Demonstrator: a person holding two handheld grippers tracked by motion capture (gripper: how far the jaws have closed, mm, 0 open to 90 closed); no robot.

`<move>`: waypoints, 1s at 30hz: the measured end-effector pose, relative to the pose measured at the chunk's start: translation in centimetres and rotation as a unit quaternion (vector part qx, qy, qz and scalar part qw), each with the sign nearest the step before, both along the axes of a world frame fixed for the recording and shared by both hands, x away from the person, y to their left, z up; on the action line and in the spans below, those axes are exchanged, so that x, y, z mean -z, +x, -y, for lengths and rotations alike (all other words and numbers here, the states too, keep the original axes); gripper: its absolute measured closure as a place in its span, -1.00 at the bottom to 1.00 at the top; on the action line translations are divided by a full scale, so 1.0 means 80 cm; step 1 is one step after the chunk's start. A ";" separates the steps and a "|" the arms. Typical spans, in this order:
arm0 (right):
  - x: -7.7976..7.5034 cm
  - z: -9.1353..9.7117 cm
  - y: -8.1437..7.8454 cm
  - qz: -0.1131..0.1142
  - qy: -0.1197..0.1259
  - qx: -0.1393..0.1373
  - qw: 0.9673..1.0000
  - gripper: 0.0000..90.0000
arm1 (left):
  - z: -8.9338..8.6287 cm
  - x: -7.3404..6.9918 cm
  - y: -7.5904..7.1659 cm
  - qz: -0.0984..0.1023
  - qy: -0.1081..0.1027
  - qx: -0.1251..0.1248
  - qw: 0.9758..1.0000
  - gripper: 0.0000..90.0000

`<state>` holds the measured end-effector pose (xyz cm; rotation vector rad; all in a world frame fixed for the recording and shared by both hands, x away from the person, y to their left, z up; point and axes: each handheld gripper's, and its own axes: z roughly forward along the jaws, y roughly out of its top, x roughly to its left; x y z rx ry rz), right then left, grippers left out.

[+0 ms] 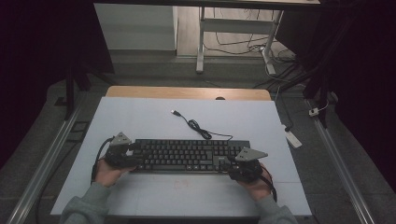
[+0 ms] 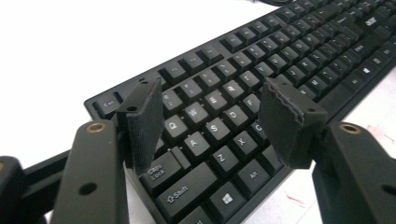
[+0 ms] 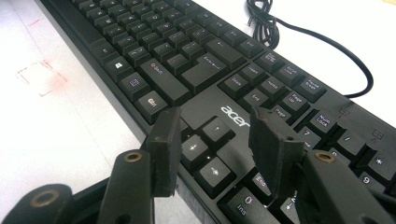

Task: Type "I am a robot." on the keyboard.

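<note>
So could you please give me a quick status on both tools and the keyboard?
Left tool open over left-end keys. Right tool open over arrow keys. Black plastic Acer keyboard flat on white table. Its black cable loose behind, nothing blocking.

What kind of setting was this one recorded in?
Probably a lab or workshop recording bay: a white-topped table bearing a black keyboard, metal rails along the floor, a bench frame with loose cables behind, dark surroundings.

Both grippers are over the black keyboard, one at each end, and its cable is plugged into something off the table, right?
Not quite. The high view shows the cable lying loose on the table, its USB plug unconnected. The left gripper and right gripper do sit at the keyboard ends.
</note>
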<state>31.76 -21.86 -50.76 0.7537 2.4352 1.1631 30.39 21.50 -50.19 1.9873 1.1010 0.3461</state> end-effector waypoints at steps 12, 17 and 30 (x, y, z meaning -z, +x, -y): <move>0.000 0.001 0.000 0.001 0.000 0.001 1.000 0.21 | 0.009 -0.007 -0.004 0.006 -0.007 0.027 1.000 -0.13; -0.001 0.001 0.000 0.000 0.000 0.004 1.000 0.21 | 0.015 -0.009 -0.007 0.005 -0.016 0.039 0.999 -0.13; -0.001 0.000 -0.001 0.001 0.000 0.003 1.000 0.21 | 0.033 -0.010 -0.011 0.004 -0.018 0.073 0.997 -0.07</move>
